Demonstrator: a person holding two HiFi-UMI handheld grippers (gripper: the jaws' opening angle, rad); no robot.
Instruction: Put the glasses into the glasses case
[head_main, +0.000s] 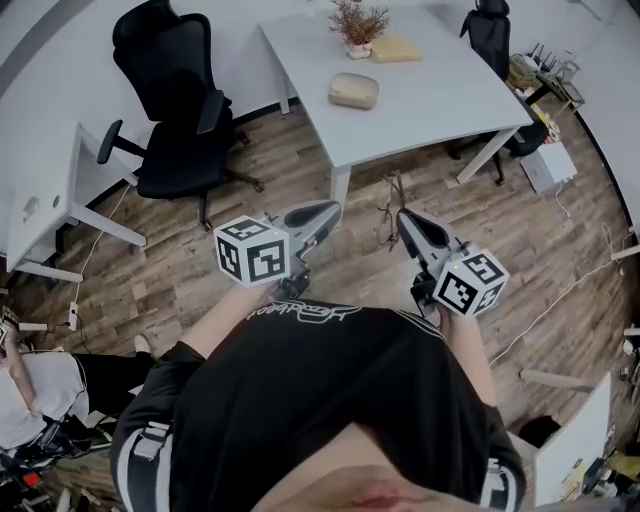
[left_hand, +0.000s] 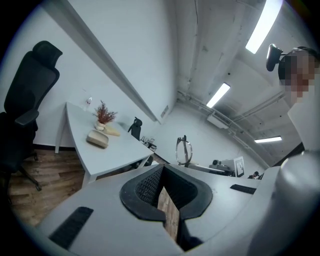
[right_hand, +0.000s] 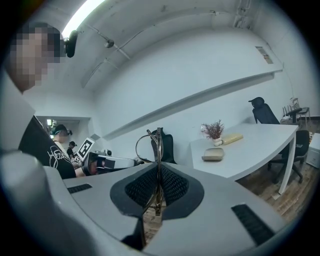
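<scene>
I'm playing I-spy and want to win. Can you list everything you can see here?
glasses: one, thin dark frame, pinched in the right tool
glasses case: one, beige, on the white table
plant: one, reddish-brown, at the table's far end
flat pad: one, yellow, beside the plant
table: one, white, ahead of the person
office chairs: two, black, one left of the table, one at its far right
floor: brown, wood-look
left tool: one, grey, shut, empty
right tool: one, grey, shut on the glasses
</scene>
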